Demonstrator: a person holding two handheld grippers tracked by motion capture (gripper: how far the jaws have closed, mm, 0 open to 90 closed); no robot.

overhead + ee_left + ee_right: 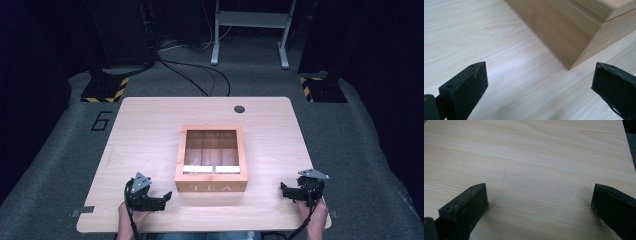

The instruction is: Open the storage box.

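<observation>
A wooden tea box point(211, 159) marked TEA, with a glass lid, sits closed in the middle of the table point(150, 130). Inside it, dividers and two white packets show near its front. My left gripper point(162, 199) rests near the table's front edge, left of the box's front corner, with its jaws wide apart and nothing between them. In the left gripper view the gripper point(539, 85) faces bare tabletop, with the tea box point(564, 30) corner just ahead at upper right. My right gripper point(290, 191) sits right of the box, open and empty. In the right gripper view the gripper point(539, 205) frames plain wood.
A round grommet hole point(239, 109) lies at the table's far edge. Beyond the table, a grey carpeted floor holds cables, two stand bases with yellow-black tape point(105, 90), and a white frame's legs point(250, 30). The table's right edge point(627, 150) runs close by my right gripper.
</observation>
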